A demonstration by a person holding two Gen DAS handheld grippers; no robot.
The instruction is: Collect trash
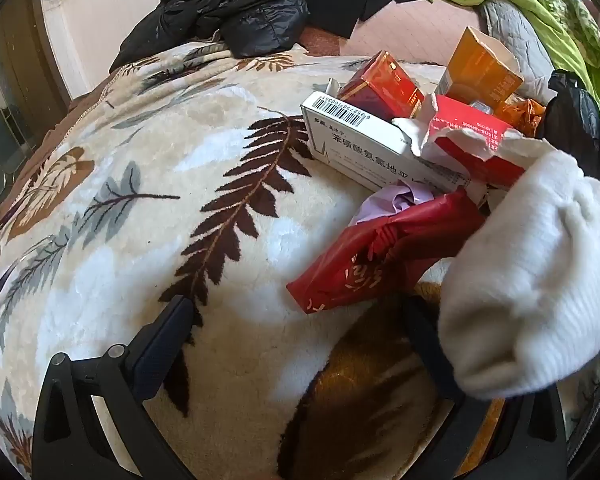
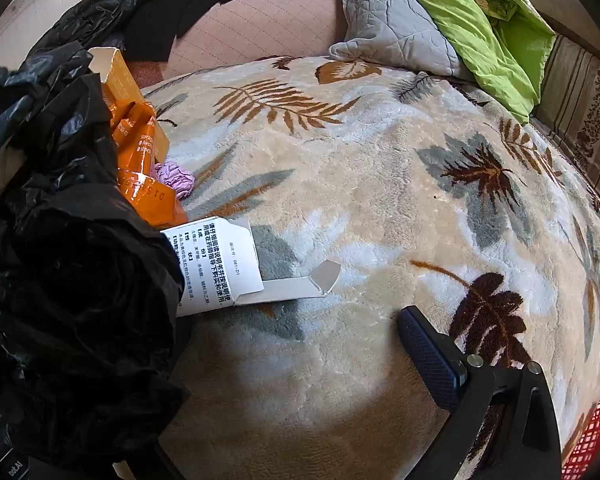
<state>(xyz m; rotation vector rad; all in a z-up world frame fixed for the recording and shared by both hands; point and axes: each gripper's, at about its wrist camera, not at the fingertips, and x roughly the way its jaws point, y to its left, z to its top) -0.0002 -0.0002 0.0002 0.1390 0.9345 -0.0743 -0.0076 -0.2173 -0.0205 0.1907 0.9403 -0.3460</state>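
A pile of trash lies on a leaf-patterned blanket (image 1: pixel 179 240): a white medicine box (image 1: pixel 360 140), a dark red box (image 1: pixel 380 88), an orange box (image 1: pixel 480 68), a torn red-and-white carton (image 1: pixel 472 140), a red wrapper (image 1: pixel 380 260) and crumpled purple paper (image 1: pixel 396 200). My left gripper (image 1: pixel 300 320) is open and empty, just below the red wrapper; a white-gloved hand (image 1: pixel 532 280) covers its right finger. In the right wrist view a black trash bag (image 2: pixel 71 280) fills the left side and hides the left finger. My right gripper (image 2: pixel 279 360) is open, near the white box flap (image 2: pixel 235 268) and orange wrappers (image 2: pixel 139 160).
Black jackets (image 1: pixel 239 8) and green bedding (image 2: pixel 480 32) lie at the far side of the bed, with a grey quilted pillow (image 2: pixel 392 24). A red mesh basket (image 2: pixel 596 420) shows at the right edge. The blanket slopes off at the left toward a dark door (image 1: pixel 7 80).
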